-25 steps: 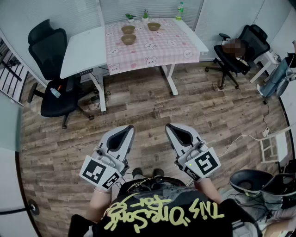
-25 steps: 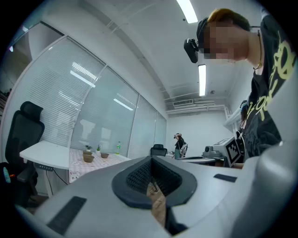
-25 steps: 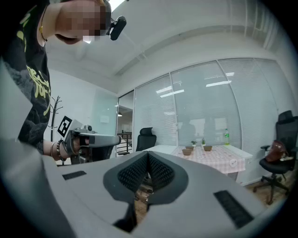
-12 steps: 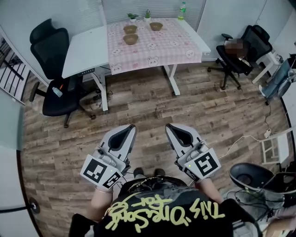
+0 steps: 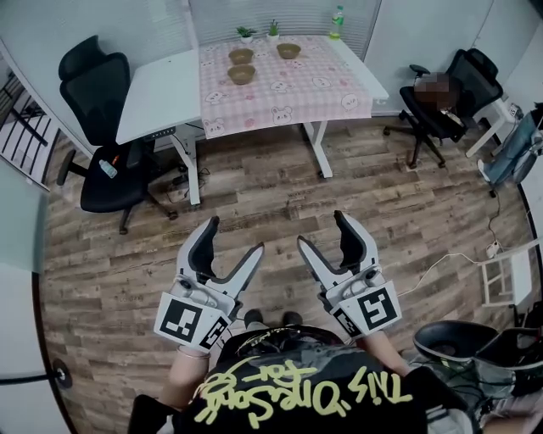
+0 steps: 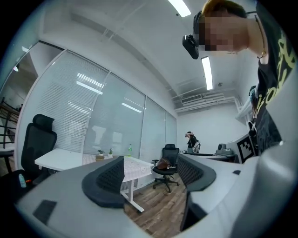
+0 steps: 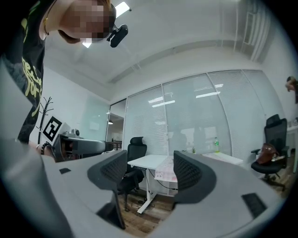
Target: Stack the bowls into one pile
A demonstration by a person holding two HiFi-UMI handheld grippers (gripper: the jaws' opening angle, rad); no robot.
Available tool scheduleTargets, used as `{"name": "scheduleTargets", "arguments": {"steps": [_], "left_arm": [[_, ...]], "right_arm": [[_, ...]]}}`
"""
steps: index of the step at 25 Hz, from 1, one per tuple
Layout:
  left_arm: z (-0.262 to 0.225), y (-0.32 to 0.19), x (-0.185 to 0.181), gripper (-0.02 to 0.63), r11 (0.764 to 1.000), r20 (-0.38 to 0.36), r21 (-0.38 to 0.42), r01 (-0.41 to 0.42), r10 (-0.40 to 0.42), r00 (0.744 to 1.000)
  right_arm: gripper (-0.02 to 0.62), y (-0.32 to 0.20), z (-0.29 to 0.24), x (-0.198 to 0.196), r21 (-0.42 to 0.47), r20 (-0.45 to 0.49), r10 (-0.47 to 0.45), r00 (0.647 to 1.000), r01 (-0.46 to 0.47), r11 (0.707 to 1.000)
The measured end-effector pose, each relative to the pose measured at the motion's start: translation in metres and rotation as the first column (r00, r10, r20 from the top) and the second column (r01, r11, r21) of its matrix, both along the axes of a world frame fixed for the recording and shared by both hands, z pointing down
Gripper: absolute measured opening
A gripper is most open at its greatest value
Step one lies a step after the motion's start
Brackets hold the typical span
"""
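— Left gripper (image 5: pixel 233 237) and right gripper (image 5: pixel 323 230)?
— Both just opened wide; nothing between the ribbed black pads (image 6: pixel 109 175). Held low over the wood-plank floor (image 5: pixel 254 186).
— Bowls (image 5: pixel 241 74)?
— Three, round and brown, standing apart on the pink checked tablecloth (image 5: pixel 288 85), well away from both.

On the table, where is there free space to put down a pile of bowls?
Free: the white tabletop left of the pink cloth, and the cloth's near half, in front of the three bowls. Crowded: the far edge, with the bowls, two small plants and a bottle.
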State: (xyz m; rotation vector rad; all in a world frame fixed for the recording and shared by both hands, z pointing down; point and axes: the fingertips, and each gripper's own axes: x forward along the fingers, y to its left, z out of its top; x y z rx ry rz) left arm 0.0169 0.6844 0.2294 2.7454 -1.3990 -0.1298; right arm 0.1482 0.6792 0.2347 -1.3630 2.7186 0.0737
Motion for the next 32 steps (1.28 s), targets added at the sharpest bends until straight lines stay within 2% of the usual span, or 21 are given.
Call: {"name": "scheduleTargets", "arguments": {"steps": [9,18,22,32], "left_arm": [[0.009,0.01,0.017,0.359,0.999,-0.003,-0.021,0.027,-0.027,1.0],[0.01,0.022,0.036,0.359,0.995,-0.006,-0.006,0.097,-0.097,0.995],[0.013,0.028,0.038,0.359,0.992,0.0,-0.015,0.123,-0.123,0.992],[0.011,0.011,0.029,0.359,0.993,0.009,0.0,0.119,-0.119,0.993]], "right_arm": [[0.296,0.003,0.014,0.027,-0.028,-0.042,-0.02,0.999,0.019,0.999],[0.296,0.011,0.02,0.055,-0.024,-0.049,-0.059,0.997,0.058,0.998],[0.296,0.013,0.027,0.057,-0.048,-0.042,-0.083,0.996,0.081,0.996],[0.296,-0.007,0.025,0.043,-0.017,-0.032,-0.099,0.995,0.099,0.995]]}}
